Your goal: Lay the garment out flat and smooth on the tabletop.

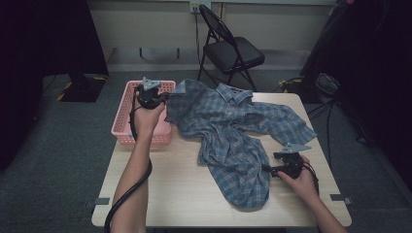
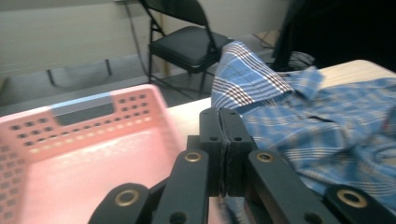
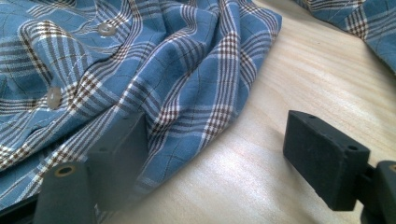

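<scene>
1. The plaid shirt (image 1: 233, 141) lies crumpled at frame centre, its long axis running from the collar at upper centre to the hem at lower centre.
2. It rests on a light wooden table (image 1: 180, 194); a pink basket (image 1: 127, 127) sits at left, a black folding chair (image 1: 232, 51) beyond on grey carpet.
3. The left gripper (image 1: 165, 97), jaws pressed together, pinches the shirt's upper-left edge beside the basket.
4. The right gripper (image 1: 266, 168) stands with jaws spread at the shirt's lower-right edge, one finger (image 3: 119, 154) against the cloth.

Black folding chair (image 1: 232, 48) on grey carpet (image 1: 58, 141).
</scene>
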A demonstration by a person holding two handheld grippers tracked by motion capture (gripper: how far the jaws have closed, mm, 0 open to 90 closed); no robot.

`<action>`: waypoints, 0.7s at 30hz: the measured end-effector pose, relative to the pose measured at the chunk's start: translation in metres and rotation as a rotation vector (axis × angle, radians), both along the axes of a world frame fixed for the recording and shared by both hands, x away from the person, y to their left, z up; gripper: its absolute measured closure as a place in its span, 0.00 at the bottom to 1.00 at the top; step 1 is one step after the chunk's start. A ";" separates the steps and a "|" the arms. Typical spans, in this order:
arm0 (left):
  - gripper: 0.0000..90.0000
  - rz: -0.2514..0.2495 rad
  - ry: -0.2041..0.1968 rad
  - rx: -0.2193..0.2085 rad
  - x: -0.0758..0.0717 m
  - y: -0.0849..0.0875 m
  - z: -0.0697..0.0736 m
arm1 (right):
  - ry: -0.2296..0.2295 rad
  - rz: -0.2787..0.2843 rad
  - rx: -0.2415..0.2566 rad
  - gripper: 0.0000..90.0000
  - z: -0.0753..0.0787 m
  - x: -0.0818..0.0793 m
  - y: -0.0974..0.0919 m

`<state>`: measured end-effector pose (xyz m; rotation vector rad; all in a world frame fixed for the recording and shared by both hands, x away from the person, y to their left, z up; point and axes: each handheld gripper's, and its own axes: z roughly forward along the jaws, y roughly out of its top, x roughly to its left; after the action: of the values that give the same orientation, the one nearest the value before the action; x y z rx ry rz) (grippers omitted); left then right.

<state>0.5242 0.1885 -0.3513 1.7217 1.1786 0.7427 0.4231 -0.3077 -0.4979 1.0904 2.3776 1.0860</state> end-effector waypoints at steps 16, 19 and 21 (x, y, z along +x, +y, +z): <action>0.43 0.020 0.010 0.010 -0.007 0.024 -0.035 | 0.000 -0.002 -0.001 0.24 0.000 0.000 0.000; 0.35 -0.046 0.011 -0.019 -0.018 0.007 -0.037 | 0.000 -0.002 -0.001 0.24 0.000 0.000 0.000; 0.33 -0.090 0.020 -0.011 -0.026 -0.006 -0.041 | 0.000 -0.002 -0.001 0.24 0.000 0.000 0.000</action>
<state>0.4978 0.1822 -0.3926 1.7651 1.1087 0.6647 0.4229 -0.3075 -0.4979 1.0923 2.3758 1.0843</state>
